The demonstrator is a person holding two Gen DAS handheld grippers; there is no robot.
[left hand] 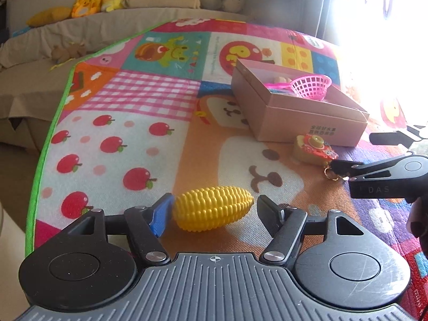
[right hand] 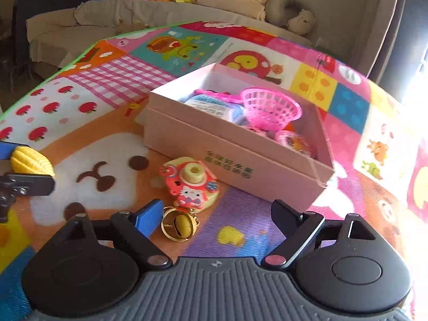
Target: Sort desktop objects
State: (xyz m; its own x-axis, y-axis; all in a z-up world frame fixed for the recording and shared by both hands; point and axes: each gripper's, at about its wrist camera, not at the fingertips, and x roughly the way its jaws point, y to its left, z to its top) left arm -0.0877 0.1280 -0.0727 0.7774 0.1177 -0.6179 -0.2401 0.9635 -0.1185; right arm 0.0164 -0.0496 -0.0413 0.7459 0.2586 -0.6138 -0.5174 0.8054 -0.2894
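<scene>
A yellow toy corn cob (left hand: pixel 212 207) lies on the play mat between the fingers of my left gripper (left hand: pixel 214 208); the blue left pad touches it, the right finger stands apart, so the gripper is open. The corn also shows in the right wrist view (right hand: pixel 30 161). A red and yellow toy camera keychain (right hand: pixel 191 184) with a gold bell (right hand: pixel 180 224) lies just ahead of my open, empty right gripper (right hand: pixel 218 214). The camera also shows in the left wrist view (left hand: pixel 313 148). The pink cardboard box (right hand: pixel 238 157) holds a pink basket (right hand: pixel 270 108) and other toys.
The colourful play mat (left hand: pixel 128 123) covers the surface, with a green edge at the left. A beige sofa (left hand: pixel 107 26) with plush toys stands behind. Strong glare fills the right side. The box also shows in the left wrist view (left hand: pixel 307 123).
</scene>
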